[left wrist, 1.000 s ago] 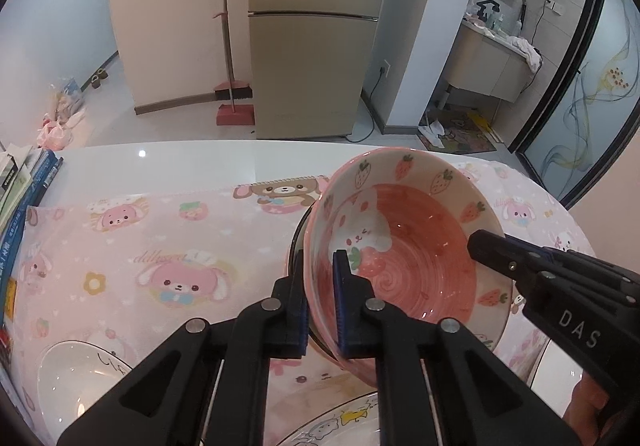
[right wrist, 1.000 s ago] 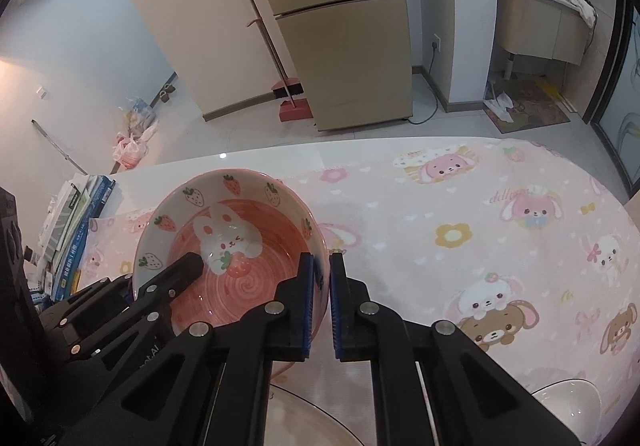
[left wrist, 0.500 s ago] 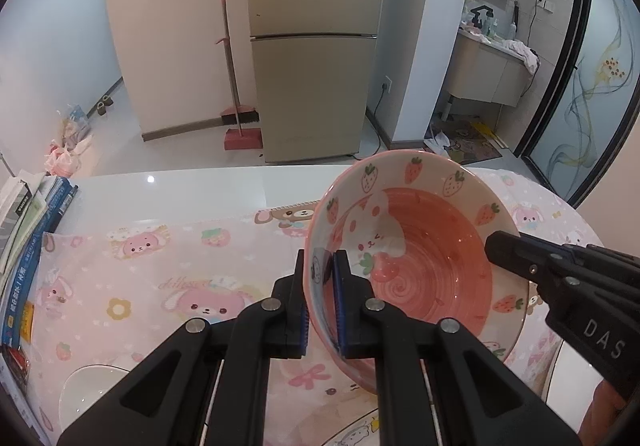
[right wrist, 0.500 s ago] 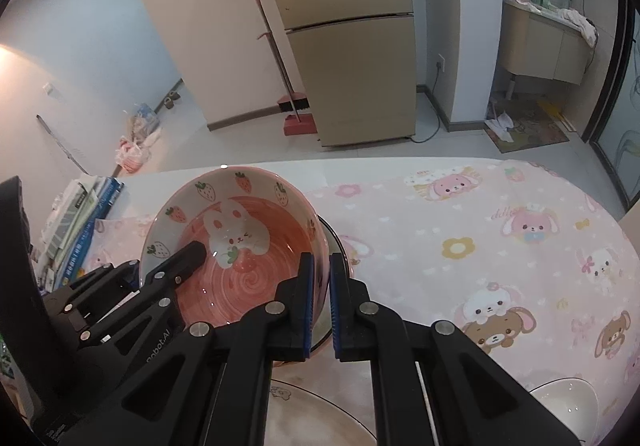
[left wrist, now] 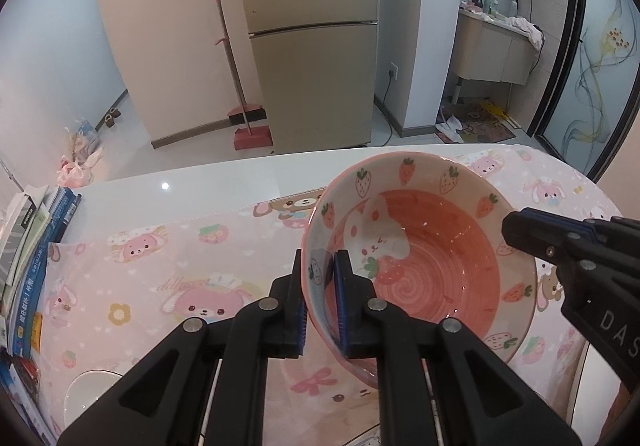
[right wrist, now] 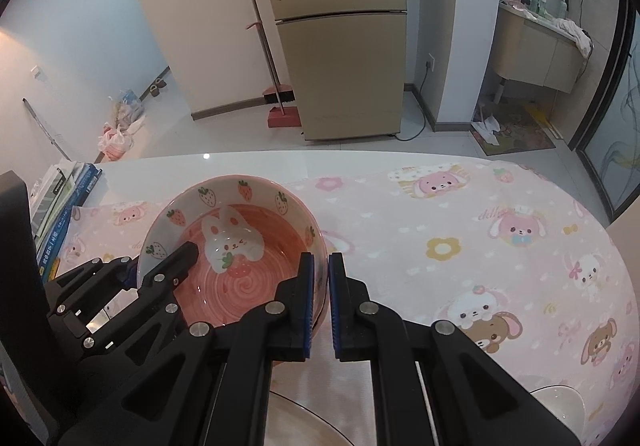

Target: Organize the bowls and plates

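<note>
A pink bowl (left wrist: 432, 266) with strawberries on its rim and a white rabbit inside is held between my two grippers over the pink cartoon tablecloth (left wrist: 160, 278). My left gripper (left wrist: 318, 274) is shut on its left rim, one pad inside and one outside. On the opposite rim my right gripper (right wrist: 320, 270) is shut the same way. The bowl (right wrist: 240, 258) tilts slightly toward the left wrist camera. Each gripper shows in the other's view, the right gripper (left wrist: 520, 226) and the left gripper (right wrist: 176, 258). The bowl's underside is hidden.
A white bowl (left wrist: 90, 394) sits at the near left, and another white bowl (right wrist: 560, 410) at the near right. A white plate (right wrist: 304, 426) lies under my right gripper. Books (left wrist: 28, 246) are stacked along the table's left edge. Beyond the cloth the tabletop (right wrist: 240, 166) is bare white.
Both grippers have kept their grip on the bowl. The dark-rimmed dish seen right behind the bowl earlier no longer shows. Both views have tilted up a little.
</note>
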{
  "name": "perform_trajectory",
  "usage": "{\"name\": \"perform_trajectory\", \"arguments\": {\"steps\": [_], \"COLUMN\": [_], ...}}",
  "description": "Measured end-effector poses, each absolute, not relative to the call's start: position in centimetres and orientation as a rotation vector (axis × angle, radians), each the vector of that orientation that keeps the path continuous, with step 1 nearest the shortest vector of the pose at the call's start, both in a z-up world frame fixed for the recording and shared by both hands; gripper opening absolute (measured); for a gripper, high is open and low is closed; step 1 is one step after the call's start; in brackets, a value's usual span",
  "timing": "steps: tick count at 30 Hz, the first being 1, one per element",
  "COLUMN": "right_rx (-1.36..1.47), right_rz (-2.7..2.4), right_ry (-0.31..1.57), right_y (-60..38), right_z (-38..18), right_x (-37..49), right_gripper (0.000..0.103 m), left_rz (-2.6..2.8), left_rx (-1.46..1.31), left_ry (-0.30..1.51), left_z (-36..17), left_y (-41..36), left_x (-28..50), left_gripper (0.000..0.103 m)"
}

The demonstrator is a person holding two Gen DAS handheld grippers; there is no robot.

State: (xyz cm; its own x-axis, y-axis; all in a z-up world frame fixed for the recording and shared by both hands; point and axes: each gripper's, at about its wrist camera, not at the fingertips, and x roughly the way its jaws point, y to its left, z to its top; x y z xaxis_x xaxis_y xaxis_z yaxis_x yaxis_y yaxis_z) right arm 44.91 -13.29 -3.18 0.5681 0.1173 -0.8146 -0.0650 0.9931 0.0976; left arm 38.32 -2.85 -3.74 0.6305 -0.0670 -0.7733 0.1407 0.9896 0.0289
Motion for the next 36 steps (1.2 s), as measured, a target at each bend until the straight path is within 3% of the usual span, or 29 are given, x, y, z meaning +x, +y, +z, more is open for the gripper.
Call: {"name": "perform_trajectory", "arguments": {"steps": [2,4,5,6,8,16,22,24,25,27,28,29,36], "right_rx": [0.054,0.060,0.062,0.064,0.064,0.093,0.133,0.138,0.141,0.142,0.140,0.138,0.043], "right_rz": [0.107,0.108,0.110,0.113,0.121,0.111,0.115,0.115,0.115,0.109,0.101,0.093,0.030], "right_ry": [0.961,0.962,0.961,0.961,0.960,0.938,0.870,0.835,0.816,0.775,0.743,0.717,0.538], "right_y": [-13.3,-13.3,-13.4,-13.4,-13.5,-14.6,-15.7,-15.9,-16.1,-16.3,-16.4,-16.7,-16.4], "right_z": [-3.2,-3.2,-3.1,-3.0,-2.9,-1.1,1.9,3.2,3.9,5.2,5.8,6.4,9.8], "right_x": [44.9,44.9,44.8,44.8,44.7,43.9,42.0,41.2,40.7,39.8,39.2,38.9,35.7], "right_gripper": [0.008,0.008,0.008,0.008,0.008,0.008,0.008,0.009,0.012,0.035,0.061,0.080,0.086], "left_rz": [-0.119,-0.113,-0.109,-0.105,-0.084,-0.072,-0.104,-0.083,-0.071,-0.058,-0.063,-0.069,-0.070], "left_rx": [0.095,0.098,0.098,0.096,0.096,0.032,-0.047,-0.044,-0.040,-0.038,-0.044,-0.049,-0.081], "left_ry": [0.881,0.887,0.890,0.889,0.872,0.817,0.693,0.629,0.597,0.527,0.495,0.479,0.378], "left_z": [-3.7,-3.8,-3.8,-3.8,-3.6,-1.2,3.5,5.3,6.1,7.6,8.3,8.8,11.4], "left_y": [-3.0,-3.1,-3.1,-2.9,-2.7,-0.6,1.0,1.4,1.4,1.8,2.0,2.3,3.7], "left_x": [38.3,38.3,38.4,38.4,38.3,37.5,34.8,33.6,33.1,31.8,31.1,30.7,28.4], "left_gripper": [0.011,0.018,0.031,0.052,0.069,0.071,0.080,0.090,0.093,0.102,0.102,0.102,0.102]}}
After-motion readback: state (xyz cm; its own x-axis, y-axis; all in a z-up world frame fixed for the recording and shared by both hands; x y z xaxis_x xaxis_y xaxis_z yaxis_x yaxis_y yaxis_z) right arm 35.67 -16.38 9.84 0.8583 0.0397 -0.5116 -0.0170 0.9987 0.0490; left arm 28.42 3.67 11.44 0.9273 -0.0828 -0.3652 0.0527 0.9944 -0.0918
